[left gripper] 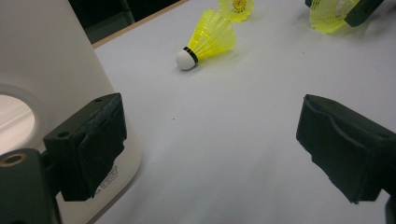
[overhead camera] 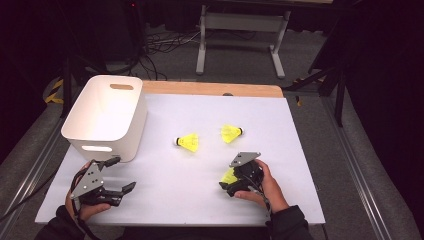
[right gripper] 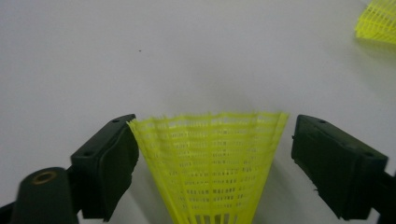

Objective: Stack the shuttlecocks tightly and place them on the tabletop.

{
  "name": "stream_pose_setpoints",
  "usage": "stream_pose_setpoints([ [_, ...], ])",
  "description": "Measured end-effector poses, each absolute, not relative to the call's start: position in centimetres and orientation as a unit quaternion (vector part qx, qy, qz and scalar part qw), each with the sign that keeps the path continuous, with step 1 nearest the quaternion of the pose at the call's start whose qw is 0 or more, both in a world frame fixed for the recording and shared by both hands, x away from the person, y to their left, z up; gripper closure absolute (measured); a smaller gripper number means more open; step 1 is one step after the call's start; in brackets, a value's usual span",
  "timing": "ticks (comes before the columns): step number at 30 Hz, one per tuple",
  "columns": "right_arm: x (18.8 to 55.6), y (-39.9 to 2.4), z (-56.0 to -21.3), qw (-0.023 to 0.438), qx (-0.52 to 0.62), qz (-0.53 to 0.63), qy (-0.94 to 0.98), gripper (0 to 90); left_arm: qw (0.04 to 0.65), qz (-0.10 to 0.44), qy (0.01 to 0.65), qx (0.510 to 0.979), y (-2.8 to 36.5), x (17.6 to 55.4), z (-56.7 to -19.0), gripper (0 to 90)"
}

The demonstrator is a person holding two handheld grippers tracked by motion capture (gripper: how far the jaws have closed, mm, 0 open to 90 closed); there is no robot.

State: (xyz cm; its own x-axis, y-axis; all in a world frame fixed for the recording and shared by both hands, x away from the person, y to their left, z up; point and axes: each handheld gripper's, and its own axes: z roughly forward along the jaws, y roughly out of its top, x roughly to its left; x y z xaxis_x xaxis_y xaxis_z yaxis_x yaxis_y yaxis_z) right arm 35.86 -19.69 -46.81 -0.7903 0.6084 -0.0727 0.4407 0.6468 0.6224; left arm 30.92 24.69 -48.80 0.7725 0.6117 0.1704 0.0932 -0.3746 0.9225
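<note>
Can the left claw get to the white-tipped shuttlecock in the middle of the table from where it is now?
Probably yes. The left claw stands open beside the white bin, and bare table lies between it and the white-tipped shuttlecock.

Lab: dark curtains (overhead camera: 385,75), floor cables (overhead camera: 160,42)

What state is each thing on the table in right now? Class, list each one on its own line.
White bin: upright, open at the top, nothing seen inside.
Middle shuttlecock: lying on its side, free.
Far shuttlecock: lying on its side, free.
Near shuttlecock: between the right tool's jaws, one jaw touching its skirt, the other apart.
Right tool: open around the near shuttlecock.
Left tool: open, empty, beside the bin.
</note>
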Motion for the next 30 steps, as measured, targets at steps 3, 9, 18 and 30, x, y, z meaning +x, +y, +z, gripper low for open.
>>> stream_pose_setpoints([
  [3,35.9,-19.8,-46.8,0.134,0.292,0.303,0.897,26.3,0.513,0.252,0.224,0.789,24.7,30.9,-48.8,9.4],
  [9,35.8,-19.6,-46.1,0.140,0.284,0.321,0.893,37.5,0.514,0.251,0.224,0.789,24.7,31.0,-48.8,9.4],
  [18,35.9,-18.3,-43.5,0.172,0.265,0.408,0.856,42.8,0.514,0.250,0.226,0.789,24.7,31.0,-48.8,9.4],
  [30,35.0,-19.9,-44.3,0.182,0.250,0.418,0.854,39.3,0.511,0.248,0.223,0.792,24.6,31.0,-48.9,9.4],
])
